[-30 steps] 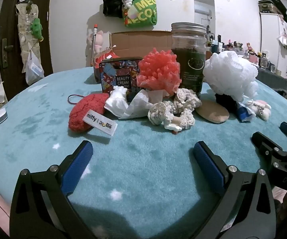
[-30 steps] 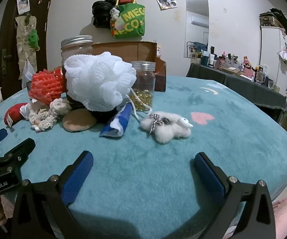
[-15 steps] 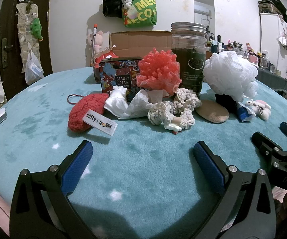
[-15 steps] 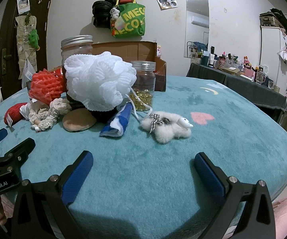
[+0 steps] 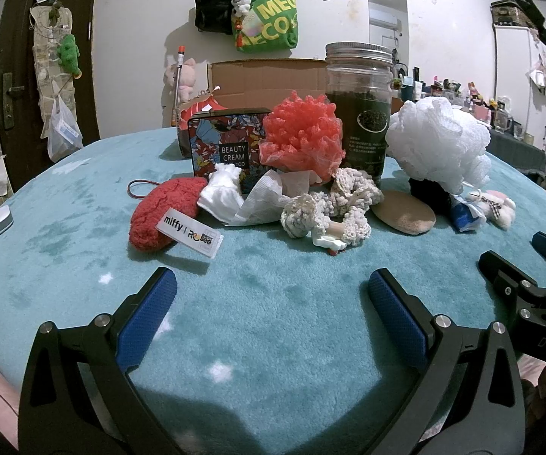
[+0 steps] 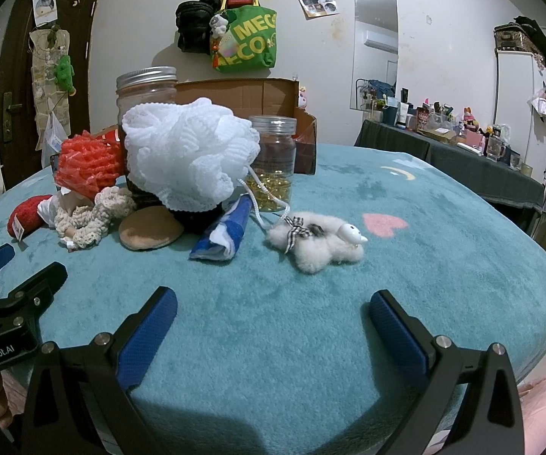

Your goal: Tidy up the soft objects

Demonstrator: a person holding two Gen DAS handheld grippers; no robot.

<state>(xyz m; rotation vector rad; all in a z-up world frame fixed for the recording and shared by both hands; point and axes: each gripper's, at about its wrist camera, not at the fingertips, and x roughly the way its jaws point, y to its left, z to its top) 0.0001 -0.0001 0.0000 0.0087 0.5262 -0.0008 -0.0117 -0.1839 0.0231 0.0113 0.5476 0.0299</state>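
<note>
Right, nearest me, my left hand-held gripper (image 5: 271,295) hovers low over the teal plush worktop (image 5: 273,295), blue pads spread wide, nothing between them. My right hand-held gripper (image 6: 273,314) sits the same way beside it: jaws wide apart, empty.

Just ahead of the right one lies a fluffy white plush toy (image 6: 316,242) with a checked bow, apart from the rest. Left of it, a blue-and-white folded cloth (image 6: 225,231) leans against the pile. A tan round pad (image 5: 403,214) lies flat next to a cream crocheted scrunchie (image 5: 331,208). Further left, a crumpled white tissue (image 5: 242,199) touches a red fuzzy pouch (image 5: 159,216) with a "miffy" tag.

Behind those, the coral mesh pouf (image 5: 303,140) rests on the heap, and the big white bath pouf (image 5: 439,148) sits on something dark. A "BEAUTY CREAM" tin (image 5: 227,144) stands upright behind the tissue, a tall lidded jar (image 5: 358,110) beside the coral pouf, and a smaller jar (image 6: 273,163) holding gold capsules behind the white pouf.

Farthest back on the worktop, an open cardboard box (image 5: 269,79).
</note>
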